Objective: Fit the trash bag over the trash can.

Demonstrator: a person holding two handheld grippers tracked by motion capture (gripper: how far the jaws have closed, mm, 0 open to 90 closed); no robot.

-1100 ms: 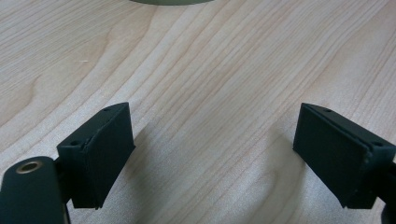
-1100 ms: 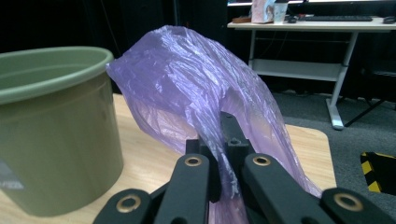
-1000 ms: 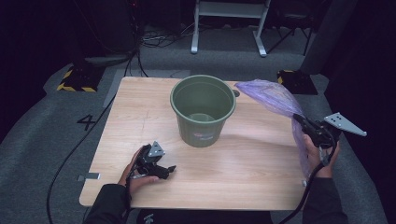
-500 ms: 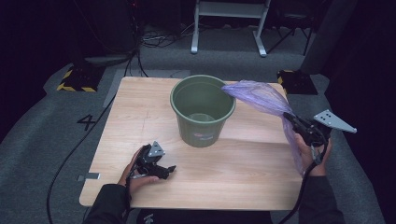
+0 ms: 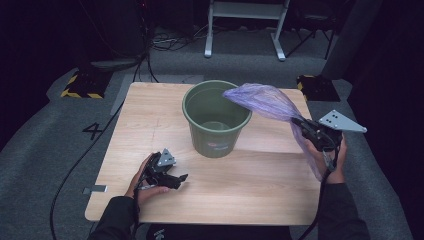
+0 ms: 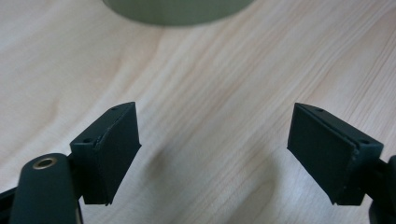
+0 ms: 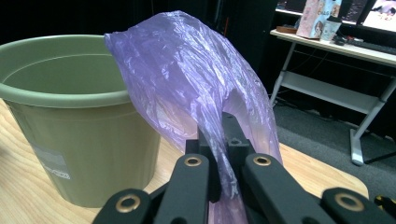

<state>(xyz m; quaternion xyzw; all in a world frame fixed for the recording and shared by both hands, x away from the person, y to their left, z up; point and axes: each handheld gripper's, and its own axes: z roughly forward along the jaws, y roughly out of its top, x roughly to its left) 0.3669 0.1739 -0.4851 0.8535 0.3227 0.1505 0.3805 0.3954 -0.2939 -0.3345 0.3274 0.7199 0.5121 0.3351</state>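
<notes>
Wooden table, green bucket, purple bag hiding right hand-held gripper tips

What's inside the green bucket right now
The green bucket looks empty down to its bare floor. The purple bag, clamped in the right gripper, overhangs the rim, hiding a little of the inside.

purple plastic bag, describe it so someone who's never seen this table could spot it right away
On the light wooden table stands a round olive-green plastic bucket. The thin, crinkled, translucent purple plastic bag arches from the right gripper to the bucket's right rim. Nothing else here is purple or soft.
</notes>
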